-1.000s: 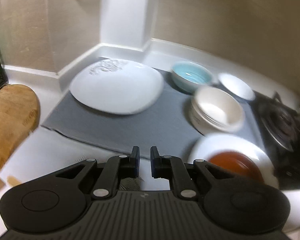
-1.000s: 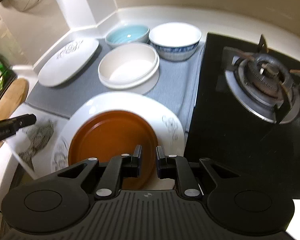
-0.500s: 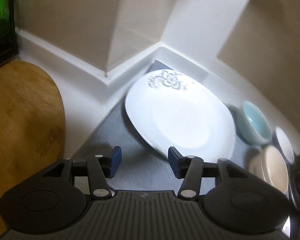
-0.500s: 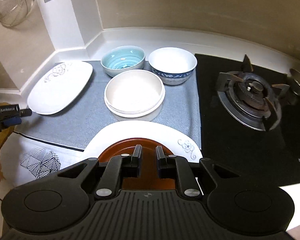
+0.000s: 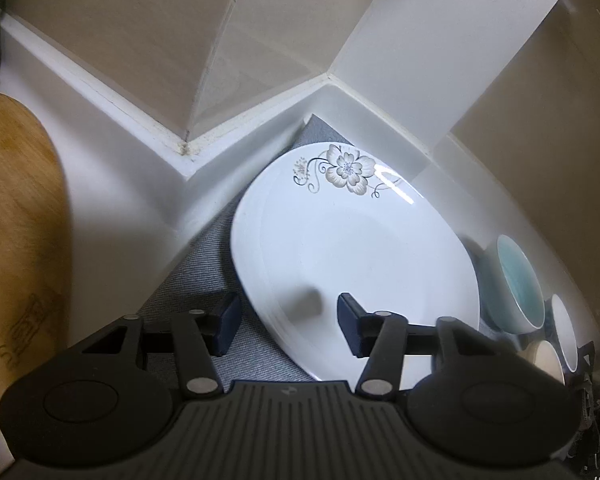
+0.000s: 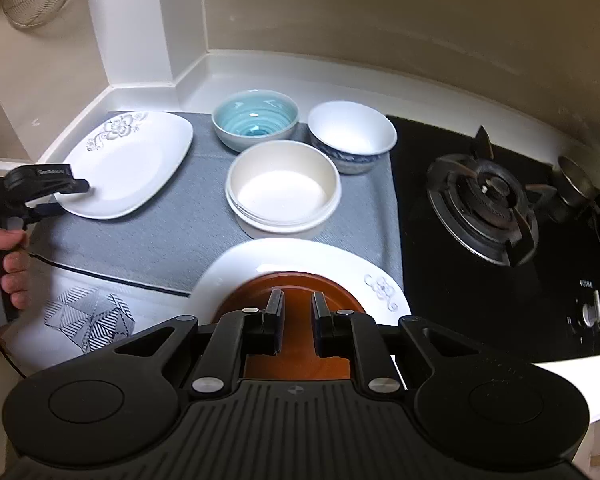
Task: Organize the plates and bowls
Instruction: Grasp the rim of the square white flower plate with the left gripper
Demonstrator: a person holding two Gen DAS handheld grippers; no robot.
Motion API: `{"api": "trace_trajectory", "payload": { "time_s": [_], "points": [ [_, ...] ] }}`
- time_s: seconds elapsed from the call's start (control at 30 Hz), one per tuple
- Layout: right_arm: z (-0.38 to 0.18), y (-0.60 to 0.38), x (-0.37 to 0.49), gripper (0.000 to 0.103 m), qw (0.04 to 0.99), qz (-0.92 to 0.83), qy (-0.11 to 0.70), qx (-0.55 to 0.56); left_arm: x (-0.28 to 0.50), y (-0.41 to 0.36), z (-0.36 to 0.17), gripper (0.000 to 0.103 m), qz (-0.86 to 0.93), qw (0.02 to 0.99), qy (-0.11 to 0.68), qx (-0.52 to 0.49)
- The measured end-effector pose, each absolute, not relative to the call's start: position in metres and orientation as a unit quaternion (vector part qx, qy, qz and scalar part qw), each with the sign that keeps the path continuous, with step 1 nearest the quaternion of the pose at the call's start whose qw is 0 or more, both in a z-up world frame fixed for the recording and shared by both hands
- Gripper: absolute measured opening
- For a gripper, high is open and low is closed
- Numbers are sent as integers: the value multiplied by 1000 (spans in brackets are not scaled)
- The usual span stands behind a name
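Here my left gripper (image 5: 286,322) straddled the near edge of the white flowered plate (image 5: 356,256) on the grey mat (image 6: 204,236), jaws just narrowing, not yet pressing. My right gripper (image 6: 297,322) hovered over the brown plate (image 6: 296,292), jaws nearly closed, empty.

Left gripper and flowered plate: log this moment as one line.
left gripper: open, jaws just narrowed slightly, astride near rim of flowered plate, no grip | right gripper: shut, empty, above brown plate
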State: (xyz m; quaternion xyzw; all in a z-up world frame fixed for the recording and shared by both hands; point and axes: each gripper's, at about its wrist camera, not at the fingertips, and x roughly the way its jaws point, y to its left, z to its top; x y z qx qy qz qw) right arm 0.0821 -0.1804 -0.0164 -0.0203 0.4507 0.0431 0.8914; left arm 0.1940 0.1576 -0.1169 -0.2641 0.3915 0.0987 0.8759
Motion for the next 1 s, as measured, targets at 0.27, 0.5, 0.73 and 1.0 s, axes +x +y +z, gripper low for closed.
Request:
{"api": "trace_trajectory", "payload": {
  "time_s": [0.27,0.5,0.73,1.0],
  "points": [
    [-13,-165,93,17,893,47,448,-26,205,157,-121,31,109,878,392,-252],
    [-14,-151,102,17,893,64,444,-31,197,155,-119,27,106,880,395,-242],
    [-16,-140,107,17,896,87,434,-26,171,137,-117,28,86,889,397,-211],
    [-23,-127,114,17,893,113,435,-10,130,137,-114,29,71,884,414,-205]
  ]
}}
